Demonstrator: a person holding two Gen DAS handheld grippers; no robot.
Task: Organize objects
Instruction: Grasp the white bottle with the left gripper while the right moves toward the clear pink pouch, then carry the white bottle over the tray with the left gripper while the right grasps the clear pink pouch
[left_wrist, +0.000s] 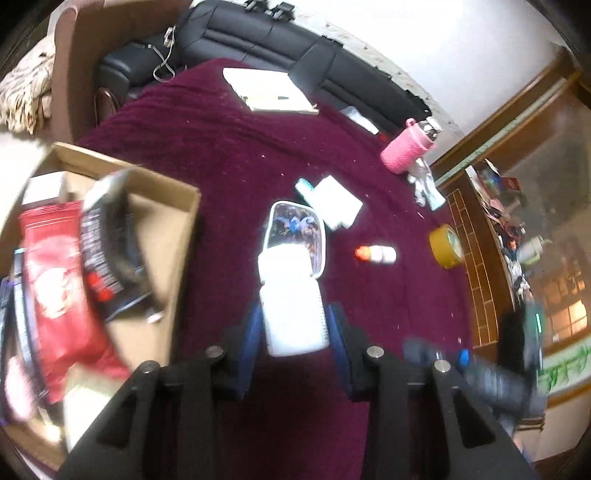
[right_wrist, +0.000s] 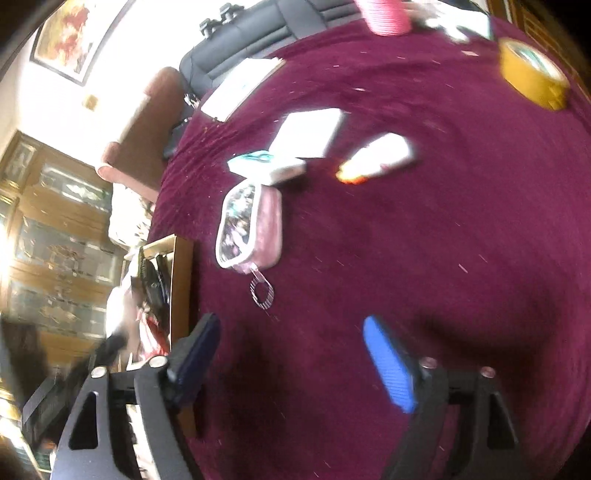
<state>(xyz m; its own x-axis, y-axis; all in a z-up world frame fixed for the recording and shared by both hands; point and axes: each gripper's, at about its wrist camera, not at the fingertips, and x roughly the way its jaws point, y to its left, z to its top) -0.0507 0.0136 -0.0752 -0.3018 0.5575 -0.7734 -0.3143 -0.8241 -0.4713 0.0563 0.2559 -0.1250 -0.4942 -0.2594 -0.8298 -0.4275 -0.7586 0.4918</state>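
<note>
White bottle (left_wrist: 291, 306) clamped in left gripper (left_wrist: 293, 325), long axis running away from camera, cap end toward patterned pouch (left_wrist: 297, 236), right gripper (right_wrist: 291, 354) gaping empty over maroon cloth (right_wrist: 424, 240).

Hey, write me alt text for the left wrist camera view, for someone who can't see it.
The left tongs grip a white plastic bottle above a maroon tablecloth. A cardboard box with snack packets sits at left; a patterned pouch, yellow tape roll and pink bottle lie beyond.
</note>
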